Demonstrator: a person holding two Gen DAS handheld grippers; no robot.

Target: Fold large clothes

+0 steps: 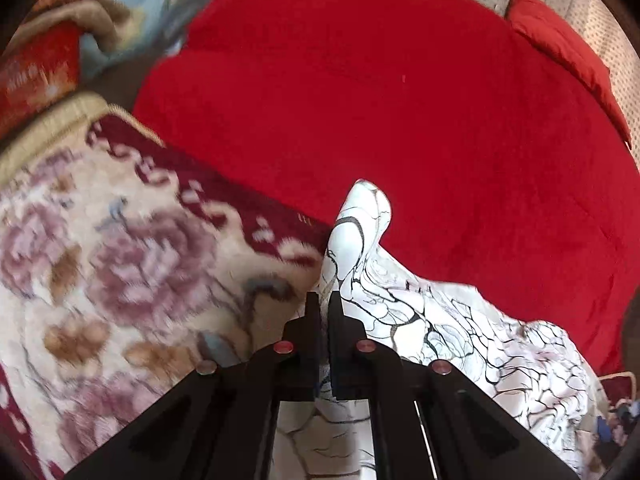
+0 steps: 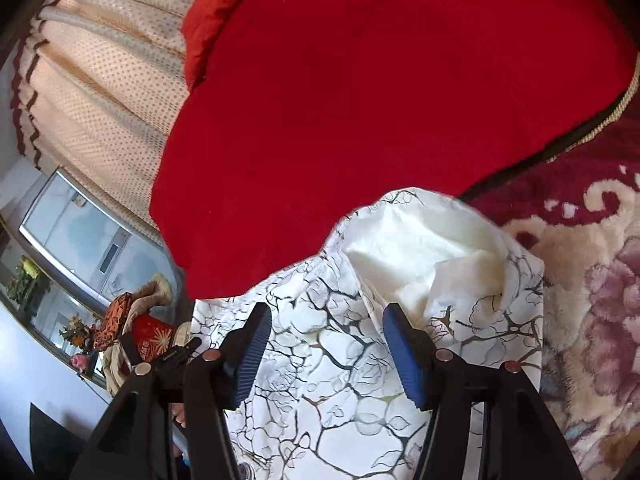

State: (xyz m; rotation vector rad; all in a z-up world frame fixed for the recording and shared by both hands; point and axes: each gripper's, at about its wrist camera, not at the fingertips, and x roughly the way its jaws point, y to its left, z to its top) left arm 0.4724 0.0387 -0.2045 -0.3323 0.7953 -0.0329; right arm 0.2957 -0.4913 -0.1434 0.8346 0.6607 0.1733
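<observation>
A white garment with a black vein-like print (image 1: pixel 440 328) lies crumpled on a red bedcover (image 1: pixel 360 100). My left gripper (image 1: pixel 324 300) is shut, its black fingers pinching an edge of the garment, and a fold of cloth stands up just beyond the tips. In the right wrist view the same garment (image 2: pixel 340 380) spreads under my right gripper (image 2: pixel 326 316). Part of its plain white inside (image 2: pixel 420 248) is turned up. The right gripper is open, with its blue pads (image 2: pixel 404 356) apart above the cloth and not pressing on it.
A plush floral blanket (image 1: pixel 120 280) in cream and maroon borders the bedcover (image 2: pixel 360 100) and also shows in the right wrist view (image 2: pixel 592 300). A red pillow (image 1: pixel 560 40) lies at the far end. A dotted curtain (image 2: pixel 100 80), a grey appliance (image 2: pixel 80 232) and a red box (image 2: pixel 152 340) stand beside the bed.
</observation>
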